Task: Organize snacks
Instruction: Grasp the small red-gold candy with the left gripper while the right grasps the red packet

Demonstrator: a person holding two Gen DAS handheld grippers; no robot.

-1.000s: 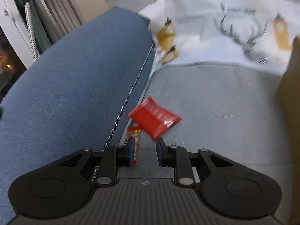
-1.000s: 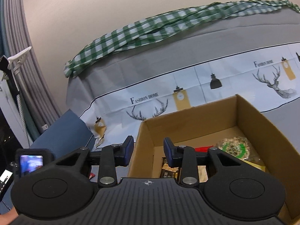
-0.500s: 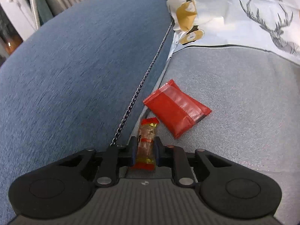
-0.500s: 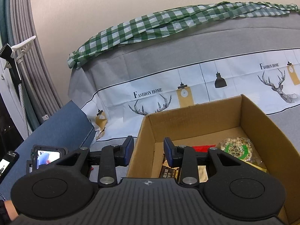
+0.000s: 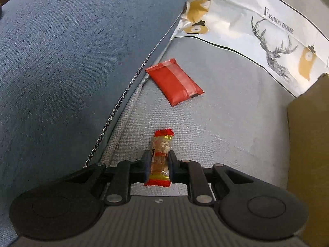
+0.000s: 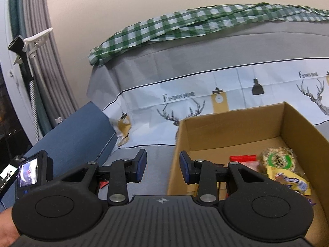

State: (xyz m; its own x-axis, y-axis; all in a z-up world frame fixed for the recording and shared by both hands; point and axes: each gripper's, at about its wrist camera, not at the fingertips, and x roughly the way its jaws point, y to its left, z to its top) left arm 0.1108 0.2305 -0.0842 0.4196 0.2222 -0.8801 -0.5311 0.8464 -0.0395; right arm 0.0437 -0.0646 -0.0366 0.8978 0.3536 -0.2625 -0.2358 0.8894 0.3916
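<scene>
We have the small clear-wrapped snack bar with red and yellow ends [image 5: 160,158] pinched across its middle by the left gripper [image 5: 158,162], whose fingers have just closed onto it; it sits lengthwise between them, one red end poking forward, the other hanging back toward the gripper body. Below it lies the grey seat cushion [image 5: 226,123], with the flat red foil snack packet [image 5: 174,83] further ahead, against the chain-edged seam of the blue fabric cushion [image 5: 72,61].

The right gripper [image 6: 162,165] has its fingers partly apart with nothing between them, hovering over the near left corner of the open brown cardboard box [image 6: 232,131], which already holds several snacks.

To do this step well, we should keep the squeeze steady, since the wrapper looks slick and the hold is narrow. We would lift clear of the cushion, carry the bar across to the box wall at the right of the left-wrist view, and release only once it is well inside the rim. The red packet can wait its turn.
</scene>
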